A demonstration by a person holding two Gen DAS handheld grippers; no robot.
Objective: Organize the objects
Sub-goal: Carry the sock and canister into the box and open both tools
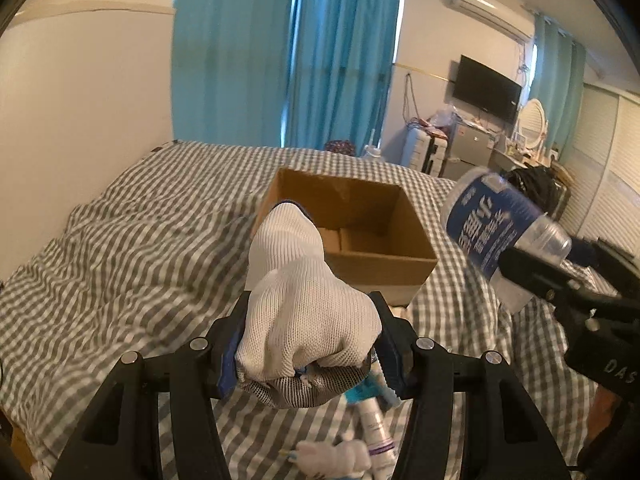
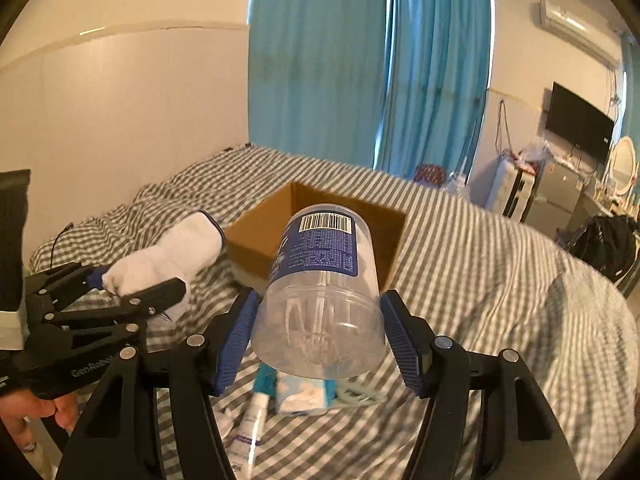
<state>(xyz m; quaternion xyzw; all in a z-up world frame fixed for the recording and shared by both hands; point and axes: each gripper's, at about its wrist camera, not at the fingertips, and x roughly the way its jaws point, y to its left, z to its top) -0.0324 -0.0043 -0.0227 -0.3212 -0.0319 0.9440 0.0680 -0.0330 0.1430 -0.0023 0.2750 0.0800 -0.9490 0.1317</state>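
My left gripper (image 1: 308, 344) is shut on a white knitted glove (image 1: 300, 304) and holds it above the bed, just short of the open cardboard box (image 1: 384, 258). It also shows in the right wrist view (image 2: 160, 276) with the glove (image 2: 176, 256). My right gripper (image 2: 320, 332) is shut on a clear plastic jar with a blue label (image 2: 324, 280), held tilted above the bed in front of the box (image 2: 256, 236). The jar (image 1: 496, 228) shows at the right of the left wrist view.
A grey checked bedsheet (image 2: 480, 300) covers the bed. Below the grippers lie a white tube (image 2: 252, 420), a tissue pack (image 2: 304, 396) and a white cord (image 2: 360, 396). Blue curtains (image 1: 288, 52), a TV (image 1: 486, 88) and cluttered furniture stand beyond.
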